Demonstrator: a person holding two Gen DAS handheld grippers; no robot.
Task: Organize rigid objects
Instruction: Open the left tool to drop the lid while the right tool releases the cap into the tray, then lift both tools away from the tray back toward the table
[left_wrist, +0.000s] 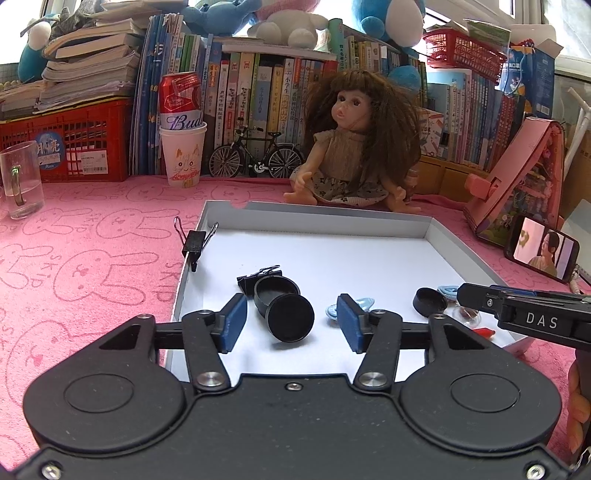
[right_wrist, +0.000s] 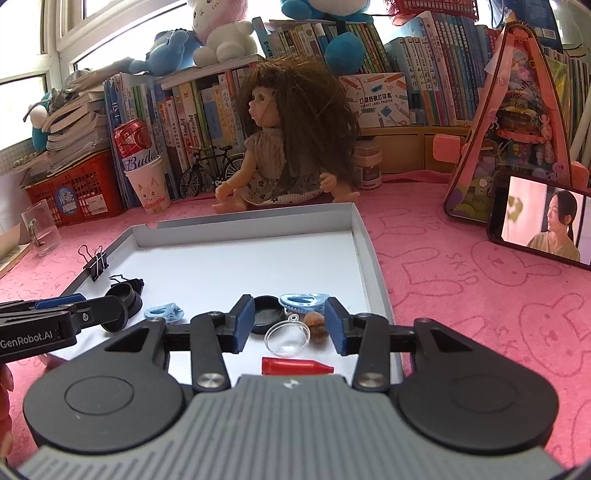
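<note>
A: The cloth (right_wrist: 480, 295), lower right, is pink with a rabbit outline pattern. The tray (right_wrist: 373, 254) is white with grey walls.

B: At centre, the crayon (right_wrist: 295, 365) is red, the clip (right_wrist: 303, 301) pale blue, the lid (right_wrist: 267, 314) black.

A: The gripper pads (right_wrist: 245, 325) are blue, and the crate (left_wrist: 70, 147) at left is red.

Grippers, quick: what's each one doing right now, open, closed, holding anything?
Left gripper: open, nothing gripped; a tipped black round container lies on the tray between its pads.
Right gripper: open, nothing gripped; a clear dome lies between its pads.
</note>
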